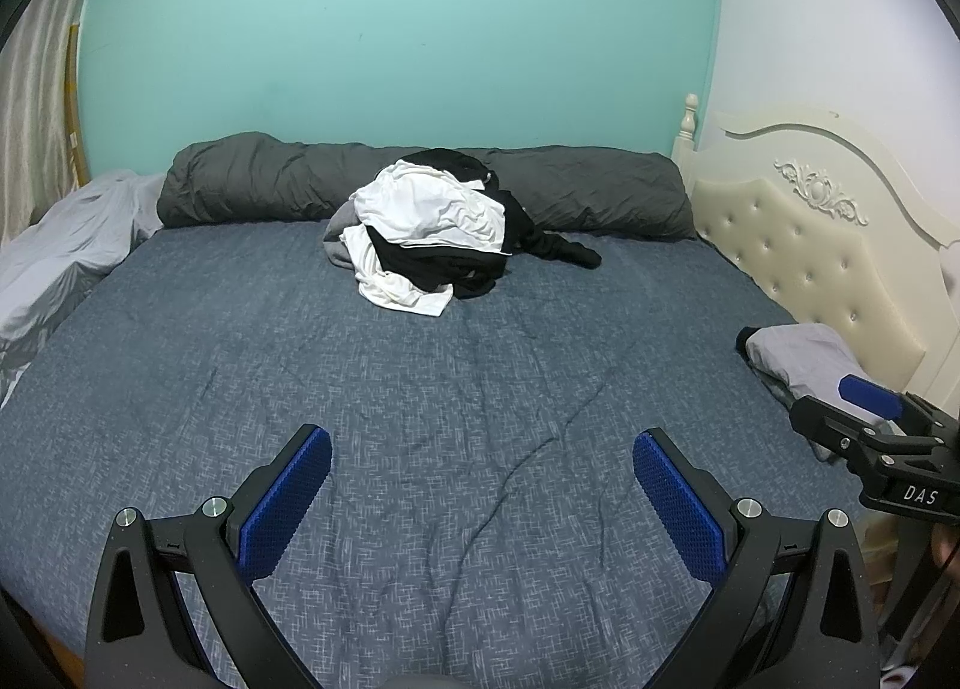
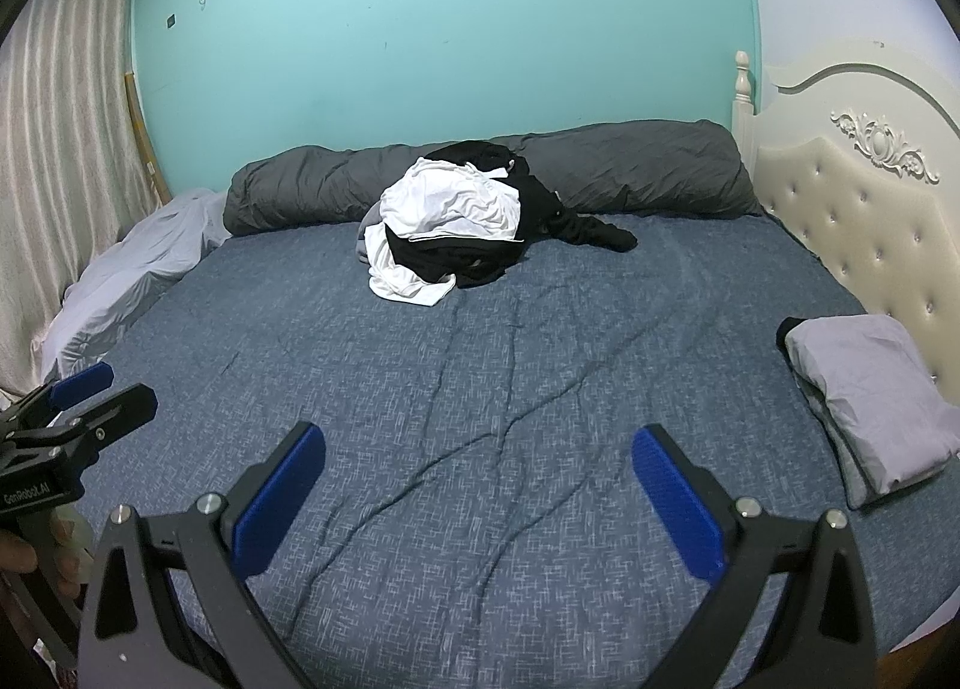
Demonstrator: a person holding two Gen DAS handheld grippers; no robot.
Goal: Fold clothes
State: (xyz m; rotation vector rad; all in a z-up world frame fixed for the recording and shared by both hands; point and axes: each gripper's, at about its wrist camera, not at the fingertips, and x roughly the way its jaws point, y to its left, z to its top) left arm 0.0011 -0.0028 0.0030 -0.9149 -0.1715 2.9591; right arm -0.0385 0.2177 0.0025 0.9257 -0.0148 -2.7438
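While both grippers hover over the bed [image 1: 420, 389], the left gripper [image 1: 482, 485] and the right gripper [image 2: 478, 479] have their jaws wide and empty. The pile of clothes [image 2: 456, 227] lies at 12 o'clock, touching the dark duvet roll [image 2: 648, 167]. A folded grey garment [image 2: 870, 389] rests at 3 o'clock beside the headboard [image 2: 852, 209].

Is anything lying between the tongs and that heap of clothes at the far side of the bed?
Nothing visible. Only bare blue bedspread lies between both open tongs, left and right, and the clothes pile. The folded grey garment sits off right, by the headboard.
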